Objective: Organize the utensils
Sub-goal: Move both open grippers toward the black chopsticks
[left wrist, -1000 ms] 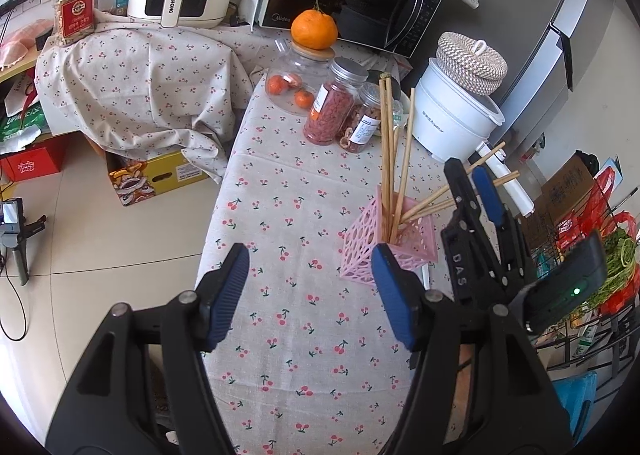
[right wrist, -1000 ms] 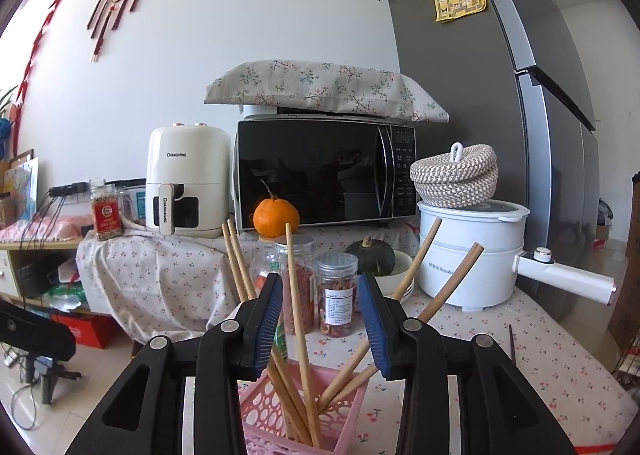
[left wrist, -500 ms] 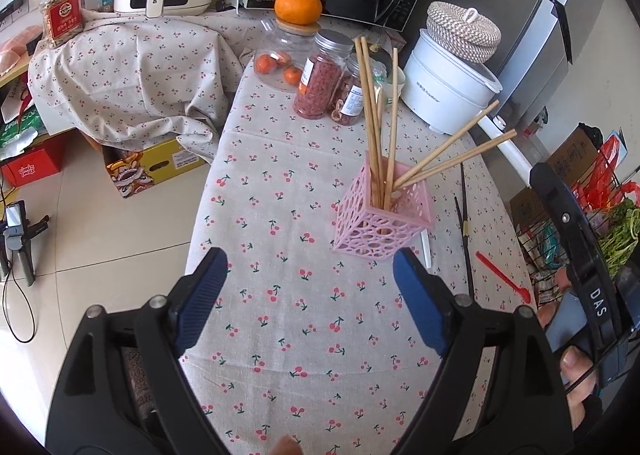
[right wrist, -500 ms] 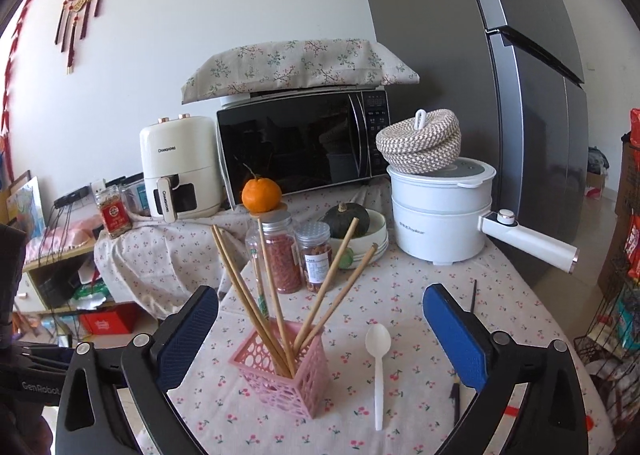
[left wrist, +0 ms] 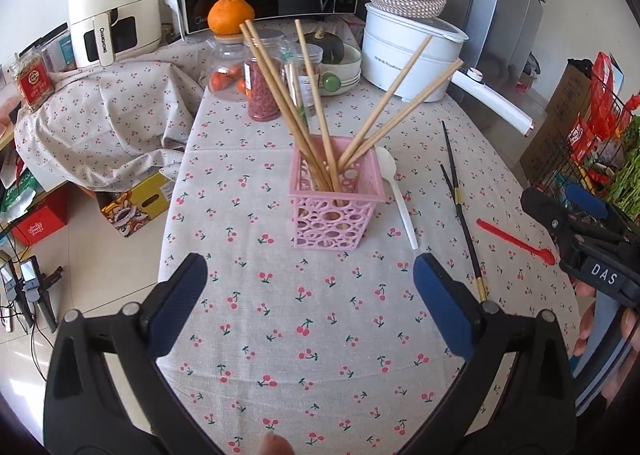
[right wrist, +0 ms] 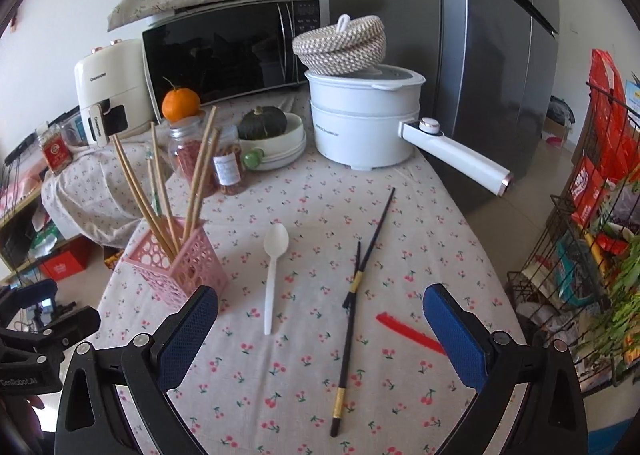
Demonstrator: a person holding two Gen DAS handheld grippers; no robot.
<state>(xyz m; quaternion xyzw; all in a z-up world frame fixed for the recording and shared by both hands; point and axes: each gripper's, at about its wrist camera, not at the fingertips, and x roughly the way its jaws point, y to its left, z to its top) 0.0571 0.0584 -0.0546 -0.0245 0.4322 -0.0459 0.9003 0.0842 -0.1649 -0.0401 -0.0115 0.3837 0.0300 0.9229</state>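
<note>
A pink perforated holder (left wrist: 335, 207) (right wrist: 180, 265) stands mid-table with several wooden chopsticks (left wrist: 296, 103) (right wrist: 160, 195) upright in it. To its right, flat on the cloth, lie a white plastic spoon (left wrist: 396, 195) (right wrist: 274, 275), two dark chopsticks (left wrist: 460, 207) (right wrist: 356, 283) and a red utensil (left wrist: 516, 241) (right wrist: 408, 333). My left gripper (left wrist: 310, 307) is open and empty, in front of the holder. My right gripper (right wrist: 320, 335) is open and empty, above the spoon and dark chopsticks; it also shows at the right edge of the left wrist view (left wrist: 588, 223).
At the table's far end stand a white pot (right wrist: 364, 123) with a long handle, jars (left wrist: 262, 91), a bowl with a squash (right wrist: 276, 135) and a microwave (right wrist: 228, 51). A wire rack of goods (right wrist: 592, 223) stands to the right, boxes (left wrist: 136, 203) to the left.
Both grippers have pulled back from the holder and opened wide. The right gripper swung right, so the spoon, dark chopsticks and red utensil now lie in its view.
</note>
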